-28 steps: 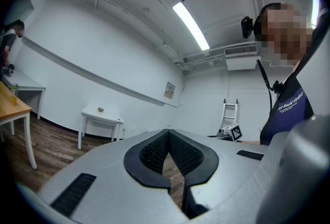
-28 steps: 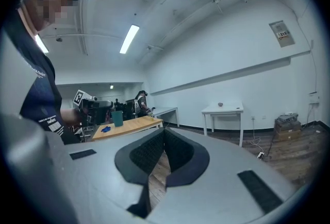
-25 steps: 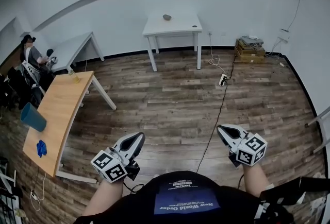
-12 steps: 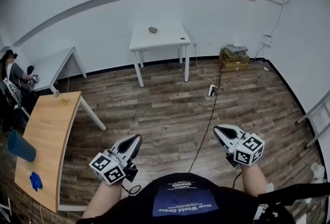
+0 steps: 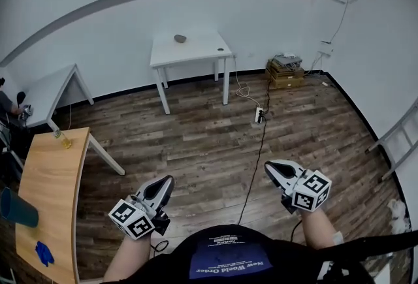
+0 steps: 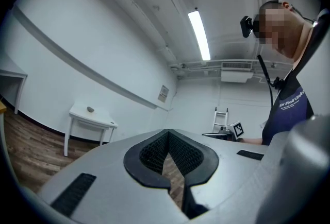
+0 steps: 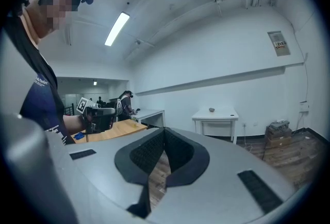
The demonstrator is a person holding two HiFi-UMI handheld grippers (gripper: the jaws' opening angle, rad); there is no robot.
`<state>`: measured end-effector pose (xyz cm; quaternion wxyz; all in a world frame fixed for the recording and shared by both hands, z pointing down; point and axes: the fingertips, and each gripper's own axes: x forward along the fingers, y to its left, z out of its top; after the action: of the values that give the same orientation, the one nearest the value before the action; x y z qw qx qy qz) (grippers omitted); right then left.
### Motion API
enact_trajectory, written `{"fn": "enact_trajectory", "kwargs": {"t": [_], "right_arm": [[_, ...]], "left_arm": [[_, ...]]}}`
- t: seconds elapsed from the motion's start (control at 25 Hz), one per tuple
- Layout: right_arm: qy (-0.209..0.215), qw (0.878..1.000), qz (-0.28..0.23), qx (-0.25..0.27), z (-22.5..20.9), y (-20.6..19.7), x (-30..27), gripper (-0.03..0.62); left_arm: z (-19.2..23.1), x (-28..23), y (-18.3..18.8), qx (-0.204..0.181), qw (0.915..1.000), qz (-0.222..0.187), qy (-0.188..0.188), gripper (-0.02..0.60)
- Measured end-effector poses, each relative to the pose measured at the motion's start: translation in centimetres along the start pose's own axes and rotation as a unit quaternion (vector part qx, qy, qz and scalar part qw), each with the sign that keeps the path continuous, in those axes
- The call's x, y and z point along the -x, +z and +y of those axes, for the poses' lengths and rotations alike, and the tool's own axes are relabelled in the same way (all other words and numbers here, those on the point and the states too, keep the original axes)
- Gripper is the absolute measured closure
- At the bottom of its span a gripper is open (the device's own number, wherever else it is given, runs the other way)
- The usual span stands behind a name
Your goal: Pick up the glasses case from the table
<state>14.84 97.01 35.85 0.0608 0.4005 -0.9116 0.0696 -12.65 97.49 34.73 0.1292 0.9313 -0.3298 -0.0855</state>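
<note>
Glasses case (image 5: 179,38) sits on the far white desk (image 5: 199,51), well away. The left hand-held gripper (image 5: 164,183) and right hand-held gripper (image 5: 272,167) are both closed and empty, carried low, I guess because nothing's in reach yet.

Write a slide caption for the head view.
Left gripper and right gripper, both shut and empty, face the white table across the wood floor, glasses case on top.
</note>
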Motion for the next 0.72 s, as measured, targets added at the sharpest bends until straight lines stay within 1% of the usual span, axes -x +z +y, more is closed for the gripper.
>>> {"fn": "enact_trajectory", "kwargs": {"t": [0.12, 0.24, 0.36, 0.48, 0.72], "right_arm": [[0.015, 1.0, -0.009, -0.006, -2.6, -0.1, -0.9, 0.592], [0.039, 0.999, -0.015, 0.0, -6.2, 0.3, -1.1, 0.592], [0.063, 0.998, -0.017, 0.009, -10.9, 1.0, -0.5, 0.592], [0.076, 0.997, -0.017, 0.021, -16.0, 1.9, 0.4, 0.592], [0.1, 0.994, -0.014, 0.043, -23.2, 2.8, 0.5, 0.592]], "left_arm": [[0.6, -2.0, -0.3, -0.002, 0.9999, 0.003, 0.016, 0.58], [-0.2, -5.3, 0.0, -0.015, 0.9994, -0.002, 0.033, 0.58], [-1.8, -9.7, 0.5, -0.018, 0.9985, -0.014, 0.05, 0.58], [-3.2, -14.0, 0.4, -0.026, 0.9972, -0.017, 0.068, 0.58], [-4.4, -20.4, -0.2, -0.017, 0.9954, -0.022, 0.092, 0.58]]}}
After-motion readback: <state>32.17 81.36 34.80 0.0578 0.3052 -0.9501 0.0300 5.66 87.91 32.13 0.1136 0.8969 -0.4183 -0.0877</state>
